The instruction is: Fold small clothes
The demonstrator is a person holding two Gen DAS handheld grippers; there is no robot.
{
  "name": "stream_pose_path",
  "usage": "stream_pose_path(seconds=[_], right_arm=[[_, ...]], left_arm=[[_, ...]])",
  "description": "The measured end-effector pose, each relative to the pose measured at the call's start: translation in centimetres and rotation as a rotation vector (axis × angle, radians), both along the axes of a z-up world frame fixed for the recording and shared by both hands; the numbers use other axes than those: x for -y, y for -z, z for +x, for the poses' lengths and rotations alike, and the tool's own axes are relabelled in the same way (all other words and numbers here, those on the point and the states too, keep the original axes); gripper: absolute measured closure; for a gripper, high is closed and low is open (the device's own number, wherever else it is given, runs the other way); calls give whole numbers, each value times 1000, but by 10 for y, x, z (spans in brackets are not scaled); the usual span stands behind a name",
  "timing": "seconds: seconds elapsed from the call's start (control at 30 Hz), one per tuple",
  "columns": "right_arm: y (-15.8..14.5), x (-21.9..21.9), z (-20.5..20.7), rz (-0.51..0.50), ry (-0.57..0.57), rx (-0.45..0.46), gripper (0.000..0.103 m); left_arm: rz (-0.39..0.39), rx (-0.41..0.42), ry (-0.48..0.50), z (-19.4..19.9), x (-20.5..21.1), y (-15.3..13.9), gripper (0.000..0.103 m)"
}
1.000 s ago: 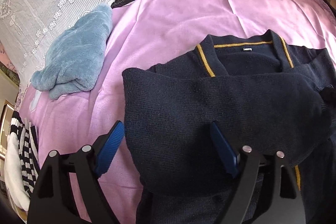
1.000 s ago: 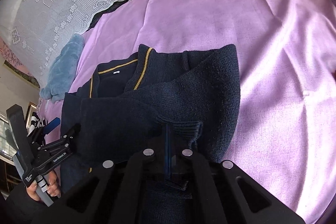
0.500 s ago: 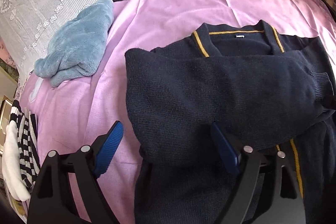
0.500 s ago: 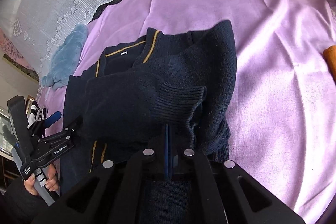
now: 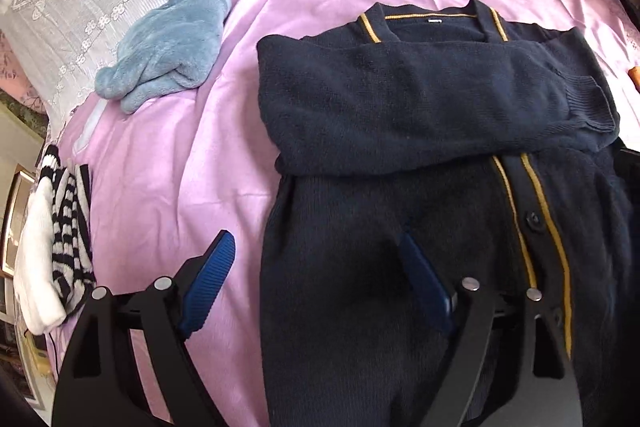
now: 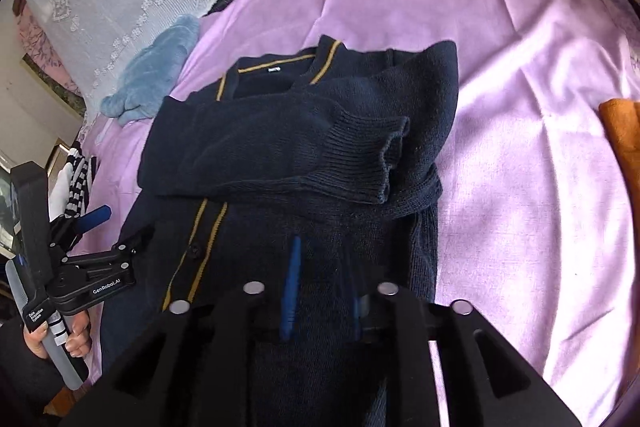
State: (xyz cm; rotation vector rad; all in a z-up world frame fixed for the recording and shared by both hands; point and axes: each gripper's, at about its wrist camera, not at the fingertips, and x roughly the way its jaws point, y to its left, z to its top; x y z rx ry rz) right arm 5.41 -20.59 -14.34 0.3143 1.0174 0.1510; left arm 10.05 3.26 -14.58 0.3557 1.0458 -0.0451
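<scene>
The navy cardigan (image 5: pixel 420 131) lies face up across the middle of the pink sheet (image 5: pixel 168 163), collar toward the top of the frame, with both sleeves (image 6: pixel 280 151) crossed over the chest. My worry is the top sleeve: its ribbed cuff (image 6: pixel 376 155) sits loose and puffed at the right edge of the body, so if I lift the hem from the bottom of the frame too quickly, I think it will slide off and undo the fold. Grabbing only one layer of knit near the button band would also drag the front crooked.

My left gripper (image 5: pixel 320 279) is spread wide and holds nothing; one blue pad hangs over the bare sheet, the other over the cardigan's lower left side, and I cannot tell whether it touches. My right gripper (image 6: pixel 326 291) is parted a little, low centre of its view, over the lower body, gripping nothing. The blue towel (image 5: pixel 168 43) lies well apart, upper left.
</scene>
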Motion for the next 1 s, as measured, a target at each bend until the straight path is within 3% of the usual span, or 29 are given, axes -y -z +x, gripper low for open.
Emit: stream_pose_path(seconds=[0.2, 0.37, 0.43, 0.53, 0.8, 1.0], right_arm=[[-8, -4, -45, 21, -92, 16, 68], [-1, -29, -91, -26, -202, -4, 66], [9, -41, -104, -61, -227, -38, 63], [28, -47, -114, -85, -197, -102, 61], [17, -55, -143, -117, -95, -78, 51], [-2, -50, -165, -95, 1, -20, 50]], left_arm=[[-43, -45, -93, -56, -23, -5, 19], [-20, -118, -93, -93, -34, 19, 19], [-20, -111, -82, -101, -38, 25, 15], [-47, -109, -79, -105, -46, 26, 10], [-98, -94, -78, -117, -56, 26, 7], [-107, -94, -41, -124, -62, 25, 7]])
